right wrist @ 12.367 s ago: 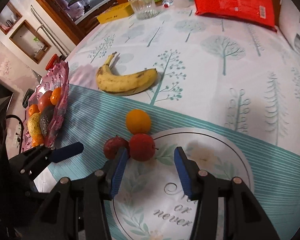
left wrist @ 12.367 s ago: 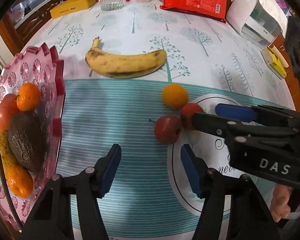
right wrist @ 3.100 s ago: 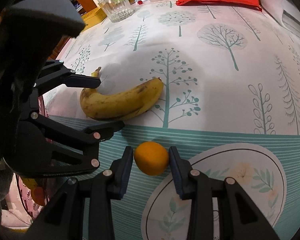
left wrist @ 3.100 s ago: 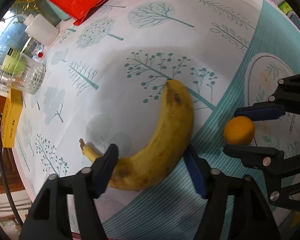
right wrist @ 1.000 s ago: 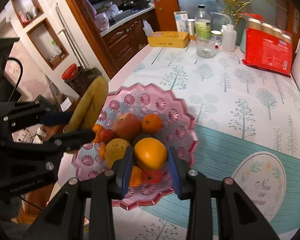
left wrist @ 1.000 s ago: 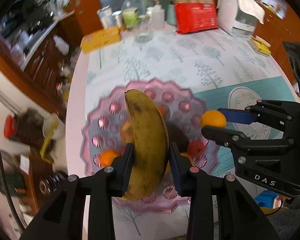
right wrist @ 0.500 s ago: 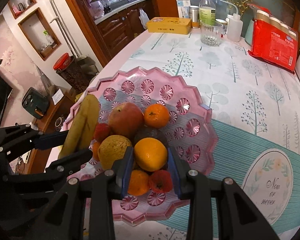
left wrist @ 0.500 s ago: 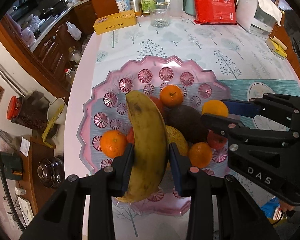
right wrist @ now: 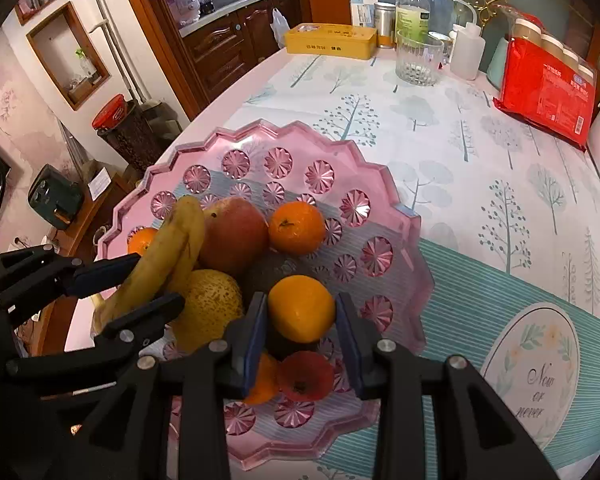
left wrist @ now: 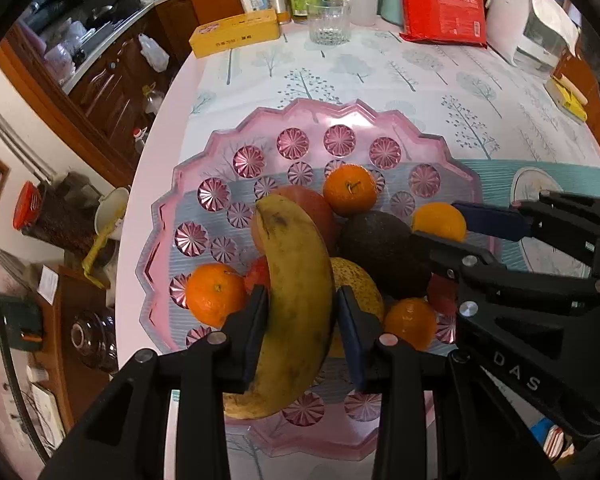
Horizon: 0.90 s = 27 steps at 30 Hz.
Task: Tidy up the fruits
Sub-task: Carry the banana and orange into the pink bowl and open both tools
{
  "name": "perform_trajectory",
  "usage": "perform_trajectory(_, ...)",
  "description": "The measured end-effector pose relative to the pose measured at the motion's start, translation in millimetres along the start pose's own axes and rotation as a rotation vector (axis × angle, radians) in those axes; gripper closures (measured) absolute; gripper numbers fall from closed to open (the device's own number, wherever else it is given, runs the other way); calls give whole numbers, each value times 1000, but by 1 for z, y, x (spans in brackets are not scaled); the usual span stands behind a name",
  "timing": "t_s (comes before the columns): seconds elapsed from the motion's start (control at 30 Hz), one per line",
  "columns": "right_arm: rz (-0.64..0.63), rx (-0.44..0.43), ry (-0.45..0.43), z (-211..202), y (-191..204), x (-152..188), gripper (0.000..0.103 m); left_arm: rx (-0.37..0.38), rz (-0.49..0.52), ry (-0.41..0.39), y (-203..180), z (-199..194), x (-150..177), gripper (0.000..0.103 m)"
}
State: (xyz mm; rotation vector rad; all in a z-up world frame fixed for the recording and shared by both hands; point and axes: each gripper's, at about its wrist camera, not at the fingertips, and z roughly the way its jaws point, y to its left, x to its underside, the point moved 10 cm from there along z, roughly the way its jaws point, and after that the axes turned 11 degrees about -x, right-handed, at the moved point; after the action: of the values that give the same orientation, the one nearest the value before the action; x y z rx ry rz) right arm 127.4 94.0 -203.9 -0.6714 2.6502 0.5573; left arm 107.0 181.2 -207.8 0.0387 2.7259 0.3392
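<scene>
Over the surface's pink tray (left wrist: pixel 168 216), left tongs (left wrist: pixel 300 332) clamp a soft, bruisable banana (left wrist: pixel 296 300) mid-length, right tongs (right wrist: pixel 300 332) a firm, roll-prone orange (right wrist: pixel 301 307) at its widest.

A tabletop (right wrist: pixel 440 152) covered with a white cloth printed with small trees fills the upper right of the right wrist view. At its far edge, near the top centre, lies a yellow box (right wrist: pixel 331 41), with a clear ribbed glass (right wrist: pixel 418 58) to its right. Behind the glass stand a bottle with a green label (right wrist: pixel 412 14) and a white squeeze bottle (right wrist: pixel 466 54). A red packet (right wrist: pixel 548 92) lies at the upper right. A teal striped mat (right wrist: pixel 496 300) with a round printed emblem (right wrist: pixel 534 368) sits at the lower right. Dark wooden cabinets (right wrist: pixel 224 48) run along the upper left, and a red-lidded jar (right wrist: pixel 126 128) stands at the left.
</scene>
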Motion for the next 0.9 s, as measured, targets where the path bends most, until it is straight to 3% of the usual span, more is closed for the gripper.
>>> perform_trajectory(0.17,-2,-5,7,1,-1,2,68,10,-27,-16,3,-1,-4,65)
perform_trajectory(0.3,-7,12,3,-1,-4,1,67,-3,-65,-2,12,3,-3,45)
perform_trajectory(0.5,8,17,2,-2,-9,2,65,-15,-99,-7,19,4,-2,27)
perform_trajectory(0.67,23,18,3,-3,-11,4,59,-8,-117,5,21,6,0,22)
perform_trajectory(0.9,29,24,-6,-8,-12,6,59,7,-132,5,21,4,3,14)
